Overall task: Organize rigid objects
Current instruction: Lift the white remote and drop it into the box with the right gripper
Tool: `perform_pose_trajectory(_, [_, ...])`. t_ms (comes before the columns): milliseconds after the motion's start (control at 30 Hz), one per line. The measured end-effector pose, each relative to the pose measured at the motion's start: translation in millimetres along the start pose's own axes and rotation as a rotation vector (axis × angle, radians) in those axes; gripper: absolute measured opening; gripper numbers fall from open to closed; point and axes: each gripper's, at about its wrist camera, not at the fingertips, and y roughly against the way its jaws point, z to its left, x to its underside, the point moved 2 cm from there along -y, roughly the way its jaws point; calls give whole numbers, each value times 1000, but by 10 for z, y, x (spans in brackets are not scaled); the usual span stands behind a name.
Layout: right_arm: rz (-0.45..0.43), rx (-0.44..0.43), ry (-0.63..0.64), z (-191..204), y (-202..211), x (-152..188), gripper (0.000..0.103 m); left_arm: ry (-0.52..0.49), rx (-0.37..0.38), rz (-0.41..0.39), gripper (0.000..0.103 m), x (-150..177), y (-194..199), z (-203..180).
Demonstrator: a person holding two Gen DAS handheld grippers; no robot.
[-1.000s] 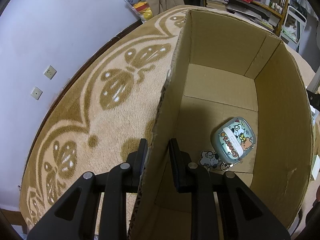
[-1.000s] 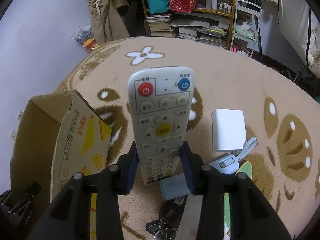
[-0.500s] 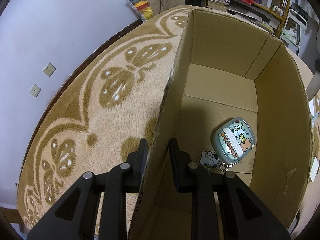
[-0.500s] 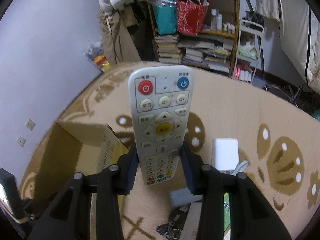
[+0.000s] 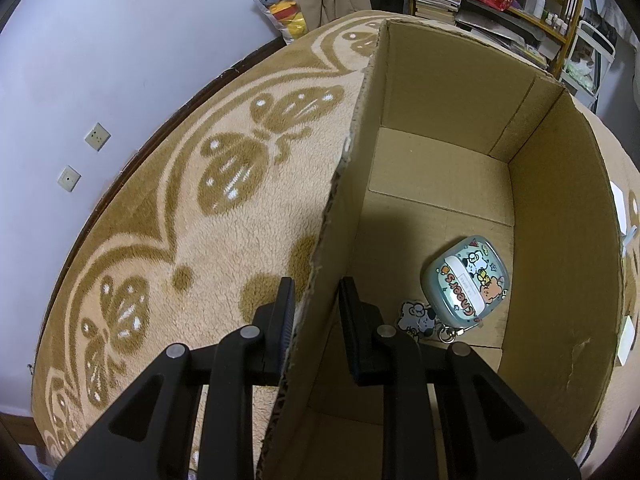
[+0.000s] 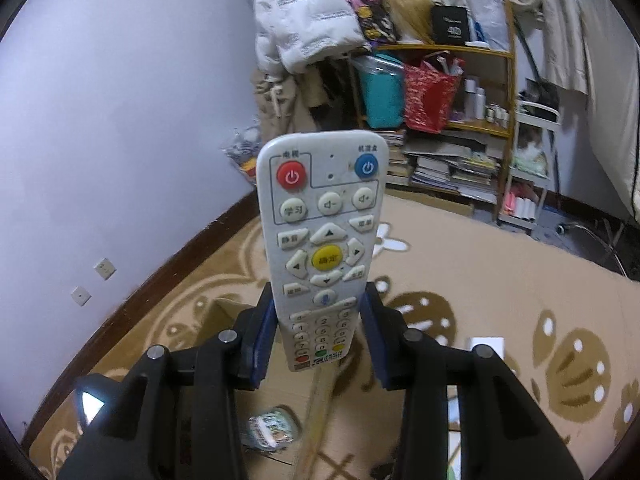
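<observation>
The left gripper (image 5: 316, 300) is clenched on the box (image 5: 560, 208) wall at lower centre – one finger outside, one inside. The right gripper (image 6: 320, 320) grasps the remote (image 6: 324, 240) by its lower part, mid-frame, fingers partly open.

Beige carpet (image 5: 248, 216) with brown butterfly motifs – open cardboard box (image 5: 560, 240) on it

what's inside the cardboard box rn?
On the cardboard box floor: one cartoon-printed case with a puppy charm clipped on. Nothing else visible; the near corner is hidden behind the left gripper.
</observation>
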Motion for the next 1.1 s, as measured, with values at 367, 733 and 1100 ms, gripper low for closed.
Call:
perform_pose_trajectory(367, [56, -94, -13, 131, -299, 343, 44, 1, 3, 2, 21, 11, -5, 3])
perform_pose_trajectory(733, [88, -68, -12, 168, -628, 631, 44, 5, 6, 3, 21, 10, -4, -4])
perform_pose_trajectory(1100, [59, -44, 7, 109, -479, 618, 64, 10, 7, 2, 22, -2, 29, -1])
